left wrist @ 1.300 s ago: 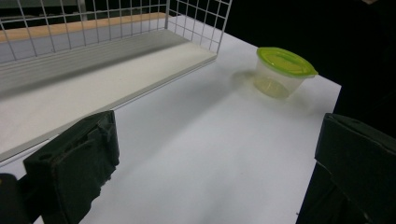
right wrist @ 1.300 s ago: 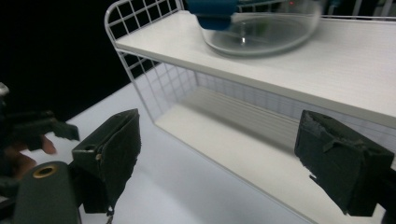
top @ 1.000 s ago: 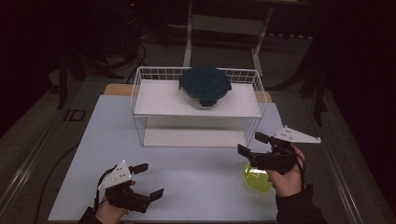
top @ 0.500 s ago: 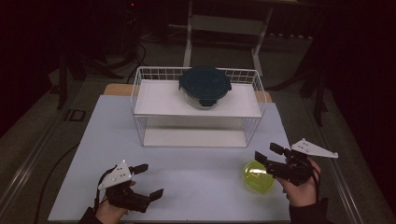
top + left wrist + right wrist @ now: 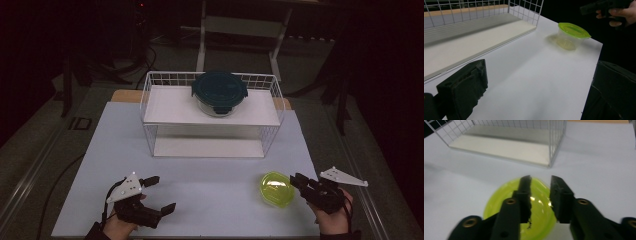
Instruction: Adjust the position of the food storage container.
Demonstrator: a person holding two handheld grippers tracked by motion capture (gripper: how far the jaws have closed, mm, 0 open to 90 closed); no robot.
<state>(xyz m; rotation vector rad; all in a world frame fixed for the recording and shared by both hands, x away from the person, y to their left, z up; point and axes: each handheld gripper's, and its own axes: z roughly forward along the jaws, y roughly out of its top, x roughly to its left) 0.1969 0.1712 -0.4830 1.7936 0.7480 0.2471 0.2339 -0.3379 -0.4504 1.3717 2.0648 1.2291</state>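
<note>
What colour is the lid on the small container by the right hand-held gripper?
Lime green lid, clearest in the left gripper view.

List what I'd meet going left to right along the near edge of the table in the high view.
Left tool → green-lidded tub → right tool
</note>
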